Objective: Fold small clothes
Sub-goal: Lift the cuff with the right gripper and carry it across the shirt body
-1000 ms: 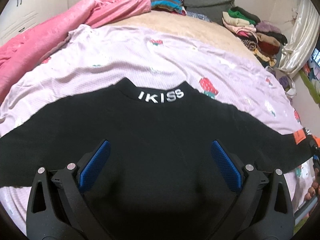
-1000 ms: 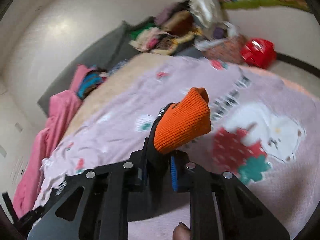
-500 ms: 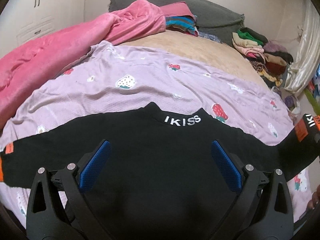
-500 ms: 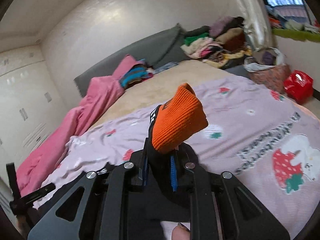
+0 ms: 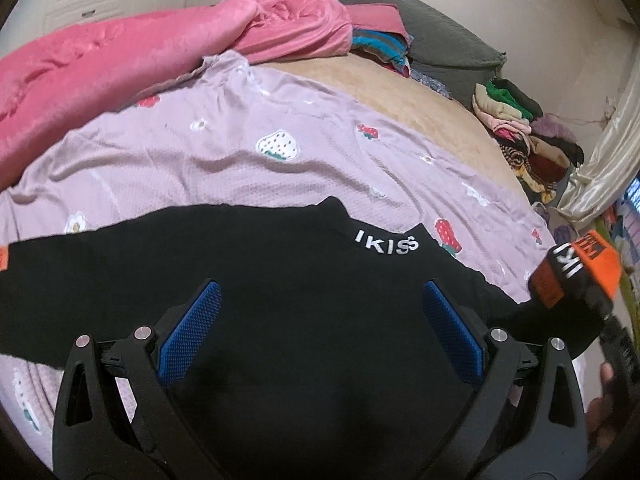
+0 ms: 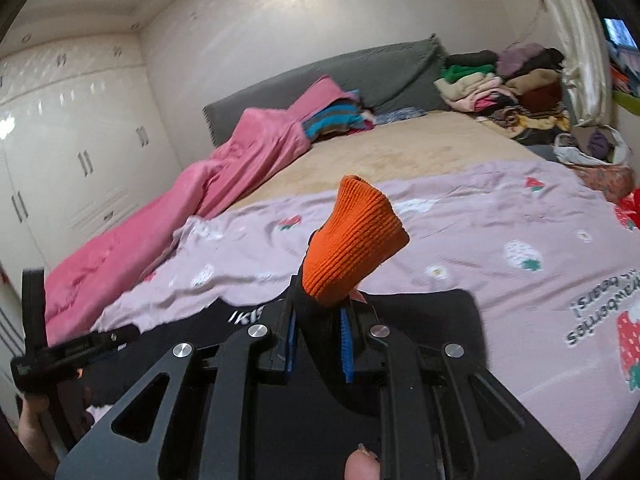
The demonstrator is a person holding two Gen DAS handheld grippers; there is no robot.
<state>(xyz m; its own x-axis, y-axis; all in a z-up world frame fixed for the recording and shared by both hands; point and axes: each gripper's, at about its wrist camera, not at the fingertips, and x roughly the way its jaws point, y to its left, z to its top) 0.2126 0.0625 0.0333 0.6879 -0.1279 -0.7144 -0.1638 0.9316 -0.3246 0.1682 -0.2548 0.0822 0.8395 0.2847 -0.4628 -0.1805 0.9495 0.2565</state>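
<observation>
Sleeve cuff (image 6: 352,240) between closed right tongs (image 6: 318,336)

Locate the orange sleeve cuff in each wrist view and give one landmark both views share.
Left wrist view: orange cuff at the far right edge, held up off the bed.
Right wrist view: orange cuff at centre, sticking up from the right claw.
Shared landmark: the white IKISS collar lettering.

I am in a home bedroom: a wide bed (image 6: 420,148) with grey headboard (image 6: 360,68), pink quilt (image 6: 224,184), strawberry-print sheet (image 5: 240,160), piled clothes (image 6: 504,88), white built-in wardrobe (image 6: 72,152).
</observation>
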